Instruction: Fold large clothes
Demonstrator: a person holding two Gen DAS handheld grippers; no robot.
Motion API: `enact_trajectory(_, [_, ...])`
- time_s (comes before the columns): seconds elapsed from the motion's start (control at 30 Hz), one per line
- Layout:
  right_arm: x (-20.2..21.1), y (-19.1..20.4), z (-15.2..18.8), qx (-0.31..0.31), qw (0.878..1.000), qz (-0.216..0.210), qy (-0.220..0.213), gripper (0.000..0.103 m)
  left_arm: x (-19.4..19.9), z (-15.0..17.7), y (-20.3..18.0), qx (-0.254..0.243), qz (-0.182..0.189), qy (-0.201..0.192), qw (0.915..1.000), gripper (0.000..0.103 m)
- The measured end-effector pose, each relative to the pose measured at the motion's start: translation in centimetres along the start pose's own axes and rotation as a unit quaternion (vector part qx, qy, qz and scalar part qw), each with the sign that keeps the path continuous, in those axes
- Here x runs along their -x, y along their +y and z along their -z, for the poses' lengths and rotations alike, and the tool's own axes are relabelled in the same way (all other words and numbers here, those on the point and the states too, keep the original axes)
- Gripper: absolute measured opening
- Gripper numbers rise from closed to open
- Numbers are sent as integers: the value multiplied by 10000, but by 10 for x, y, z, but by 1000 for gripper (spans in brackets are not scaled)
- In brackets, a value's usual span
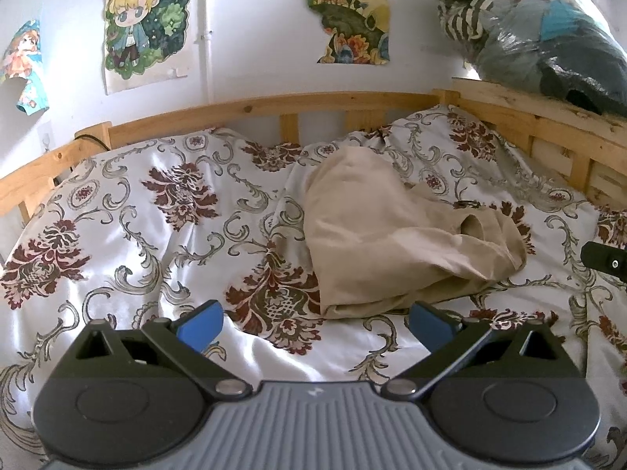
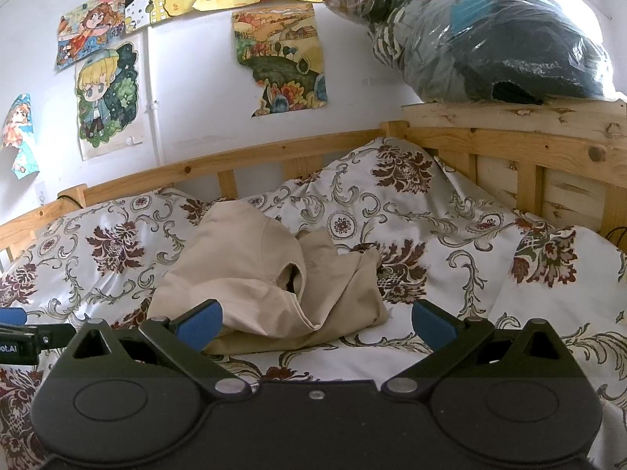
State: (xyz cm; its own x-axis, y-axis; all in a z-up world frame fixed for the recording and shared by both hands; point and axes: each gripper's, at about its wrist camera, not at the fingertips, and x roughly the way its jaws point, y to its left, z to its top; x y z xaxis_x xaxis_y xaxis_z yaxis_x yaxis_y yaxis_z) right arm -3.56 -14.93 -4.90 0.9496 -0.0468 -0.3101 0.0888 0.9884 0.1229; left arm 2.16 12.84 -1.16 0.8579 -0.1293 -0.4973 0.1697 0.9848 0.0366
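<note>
A beige garment (image 1: 384, 235) lies crumpled in a heap on the floral bedspread (image 1: 156, 235), with an open sleeve or leg hole facing right. In the right wrist view the garment (image 2: 254, 270) sits just ahead and left of centre. My left gripper (image 1: 315, 325) is open and empty, hovering just short of the garment's near edge. My right gripper (image 2: 315, 325) is open and empty, its left finger (image 2: 198, 327) over the garment's near edge. The right gripper's tip shows at the right edge of the left wrist view (image 1: 605, 260).
A wooden bed rail (image 1: 274, 107) runs along the back and right side. A clear plastic bag of clothes (image 2: 490, 35) rests on the right headboard. Posters (image 2: 282, 58) hang on the white wall. The left gripper shows at the left edge of the right wrist view (image 2: 23, 337).
</note>
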Motion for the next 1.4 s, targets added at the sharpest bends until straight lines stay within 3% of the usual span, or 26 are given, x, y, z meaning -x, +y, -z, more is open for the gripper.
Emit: enact_trajectory(1.4, [-3, -1, 3, -24, 10000, 23, 68, 102, -1, 4, 5, -46, -133, -8, 9999, 102])
